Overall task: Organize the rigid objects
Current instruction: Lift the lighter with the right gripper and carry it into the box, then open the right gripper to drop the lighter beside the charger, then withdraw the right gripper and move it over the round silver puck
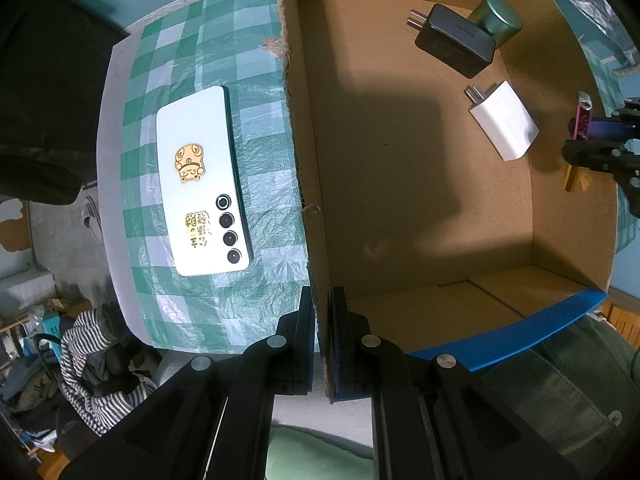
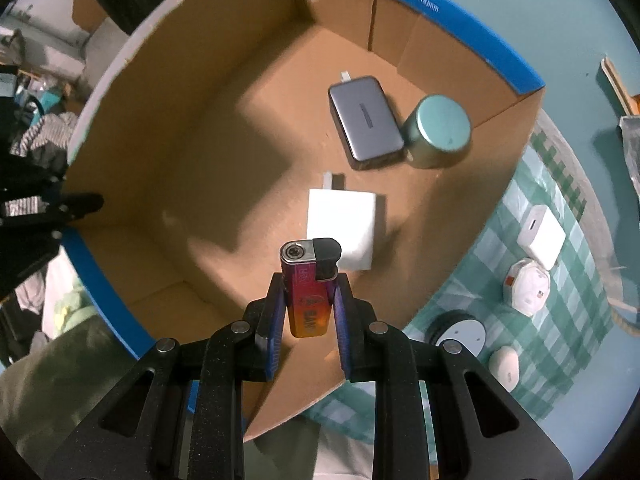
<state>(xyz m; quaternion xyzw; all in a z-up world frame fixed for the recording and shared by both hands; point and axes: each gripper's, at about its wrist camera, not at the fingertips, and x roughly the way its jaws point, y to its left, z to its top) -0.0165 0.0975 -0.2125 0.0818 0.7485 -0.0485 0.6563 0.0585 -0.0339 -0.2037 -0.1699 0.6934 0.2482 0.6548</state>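
Observation:
My right gripper (image 2: 308,280) is shut on a pink-and-orange lighter (image 2: 306,292), held upright above the open cardboard box (image 2: 132,152). On the box floor lie a grey charger (image 2: 366,118), a green metal tin (image 2: 438,130) and a white charger (image 2: 342,226). In the left wrist view the same grey charger (image 1: 456,40), tin (image 1: 498,20) and white charger (image 1: 504,122) show, and the lighter (image 1: 582,114) hangs at the right edge. My left gripper (image 1: 322,300) is shut on the box's torn wall (image 1: 296,120). A white phone (image 1: 202,182) lies face down beside the box.
A green checked cloth (image 1: 256,64) covers the table. Right of the box lie a white adapter (image 2: 540,236), a white faceted object (image 2: 526,286), a round black-and-white disc (image 2: 458,332) and a small white oval (image 2: 504,366). Striped clothing (image 1: 92,360) lies beyond the table's edge.

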